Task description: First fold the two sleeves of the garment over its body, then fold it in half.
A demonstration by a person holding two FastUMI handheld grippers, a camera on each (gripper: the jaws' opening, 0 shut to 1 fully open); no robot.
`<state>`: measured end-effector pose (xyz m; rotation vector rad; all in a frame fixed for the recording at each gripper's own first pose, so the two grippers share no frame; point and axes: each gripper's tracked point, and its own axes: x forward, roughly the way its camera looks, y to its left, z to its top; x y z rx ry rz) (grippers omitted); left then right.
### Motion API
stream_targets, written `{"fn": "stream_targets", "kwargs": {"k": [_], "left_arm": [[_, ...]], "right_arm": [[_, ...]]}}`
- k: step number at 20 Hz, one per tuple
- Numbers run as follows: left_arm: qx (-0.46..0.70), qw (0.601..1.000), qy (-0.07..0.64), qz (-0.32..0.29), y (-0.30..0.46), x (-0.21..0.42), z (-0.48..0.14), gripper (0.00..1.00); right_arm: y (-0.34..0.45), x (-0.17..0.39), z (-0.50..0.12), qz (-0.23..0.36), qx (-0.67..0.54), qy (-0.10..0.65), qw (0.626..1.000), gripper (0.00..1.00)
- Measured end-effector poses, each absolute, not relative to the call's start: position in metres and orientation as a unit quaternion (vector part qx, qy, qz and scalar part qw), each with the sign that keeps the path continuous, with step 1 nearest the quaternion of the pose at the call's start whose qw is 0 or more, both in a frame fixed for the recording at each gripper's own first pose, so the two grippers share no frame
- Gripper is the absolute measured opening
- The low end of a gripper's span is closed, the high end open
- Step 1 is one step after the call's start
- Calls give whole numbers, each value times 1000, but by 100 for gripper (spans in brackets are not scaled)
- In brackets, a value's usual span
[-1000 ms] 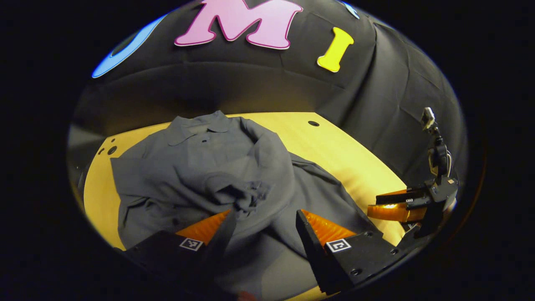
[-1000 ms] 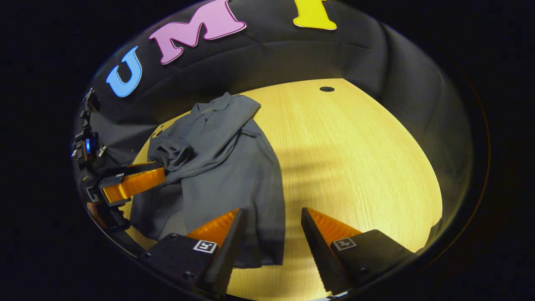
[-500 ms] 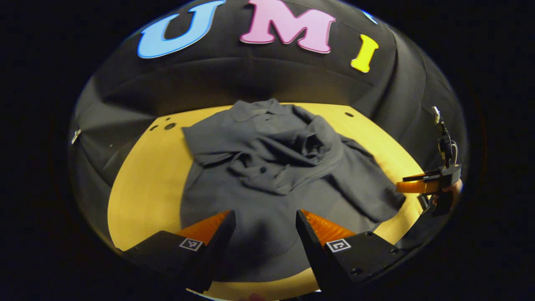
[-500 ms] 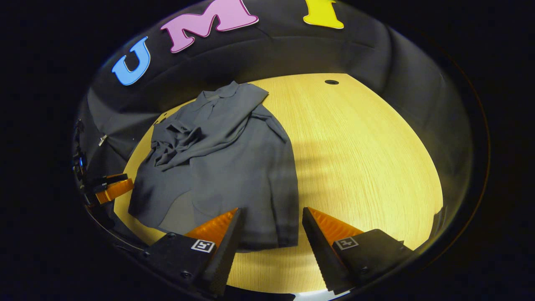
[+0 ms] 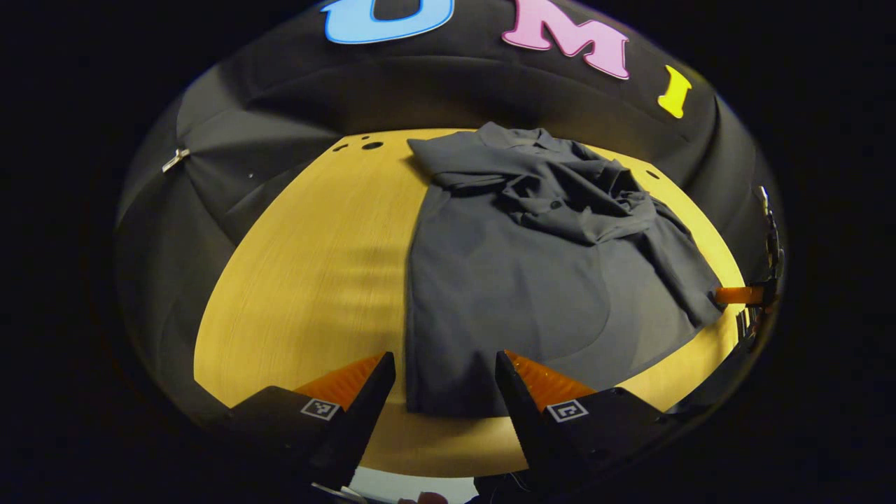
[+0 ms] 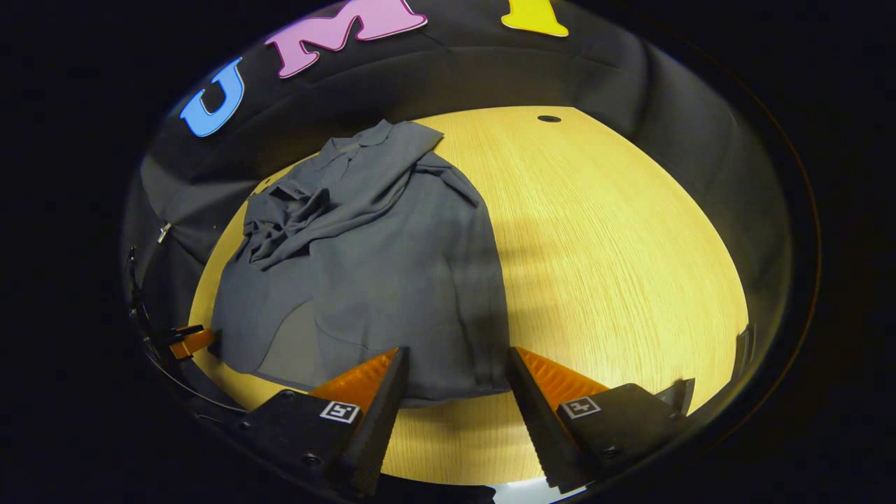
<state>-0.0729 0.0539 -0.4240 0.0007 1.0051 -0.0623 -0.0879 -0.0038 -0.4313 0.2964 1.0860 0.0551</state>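
Grey shirt point(image 5: 532, 280) flat on table point(image 5: 308, 266), sleeves bunched near collar, hem just ahead of left gripper point(image 5: 444, 392) and right gripper point(image 6: 453, 388). Both spread, holding nothing. Long axis straight away.

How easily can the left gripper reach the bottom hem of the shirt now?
Probably easily. The left gripper is open, and the bottom hem of the shirt lies flat between its fingers, with bare table beside it and nothing in the way.
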Motion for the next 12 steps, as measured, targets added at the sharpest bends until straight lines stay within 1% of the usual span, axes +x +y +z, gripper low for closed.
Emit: {"fn": "stream_targets", "kwargs": {"k": [7, 8, 9, 11, 12], "left_arm": [[18, 865, 499, -48, 45, -76, -437, 92], [18, 873, 485, -50, 46, -69, -435, 92], [16, 872, 486, -44, 45, -68, -437, 95], [17, 879, 473, -46, 40, -63, -436, 94], [19, 878, 475, -58, 32, -61, -439, 91]], "right_arm": [[-4, -88, -436, 27, 105, 525, 844, 88], [-5, -89, -436, 26, 89, 529, 843, 87], [-5, -88, -439, 25, 72, 529, 845, 86], [-2, -87, -436, 26, 38, 521, 852, 85], [5, -85, -436, 35, 43, 517, 854, 85]]}}
